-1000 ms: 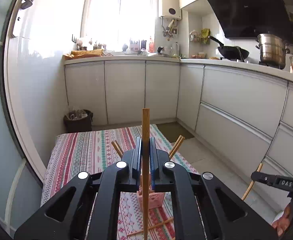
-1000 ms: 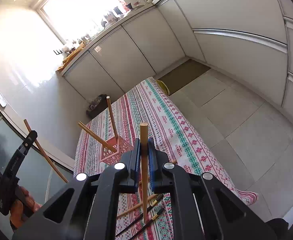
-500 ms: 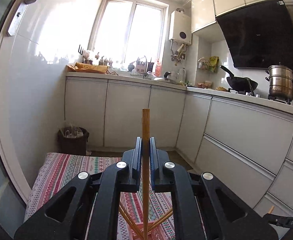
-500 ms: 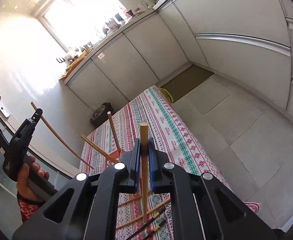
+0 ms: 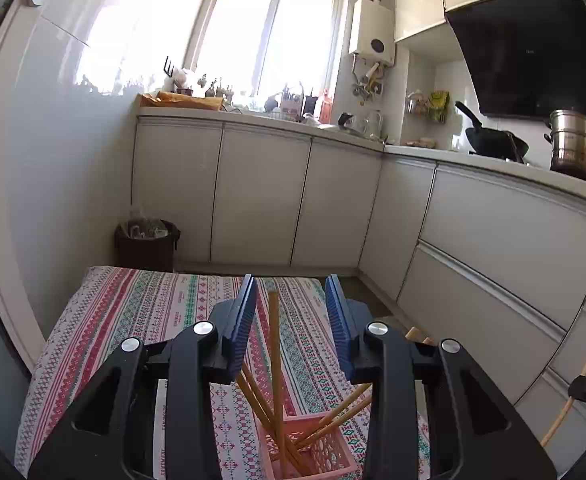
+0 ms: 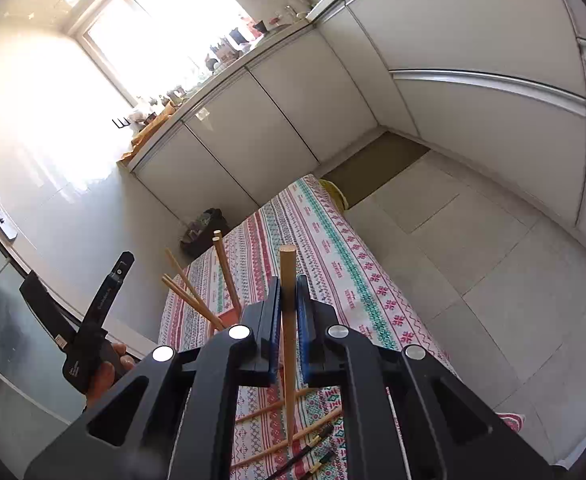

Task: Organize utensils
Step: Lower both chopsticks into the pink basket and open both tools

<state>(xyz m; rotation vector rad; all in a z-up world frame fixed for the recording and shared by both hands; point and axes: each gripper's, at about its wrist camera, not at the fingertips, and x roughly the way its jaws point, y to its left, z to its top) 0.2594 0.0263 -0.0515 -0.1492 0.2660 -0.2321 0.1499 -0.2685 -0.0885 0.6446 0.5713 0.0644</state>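
Left gripper [image 5: 291, 312] jaws spread above the pink basket [image 5: 313, 454]; right gripper [image 6: 289, 312] jaws pinching a chopstick [image 6: 287, 320]. Drop it crooked and it'll probably miss the basket.

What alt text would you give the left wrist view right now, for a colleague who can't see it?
The left gripper, its jaws open, hangs above a pink basket that holds several wooden chopsticks; one chopstick stands upright between the blue fingers with a gap on each side. The basket sits on a striped tablecloth, with white kitchen cabinets behind.
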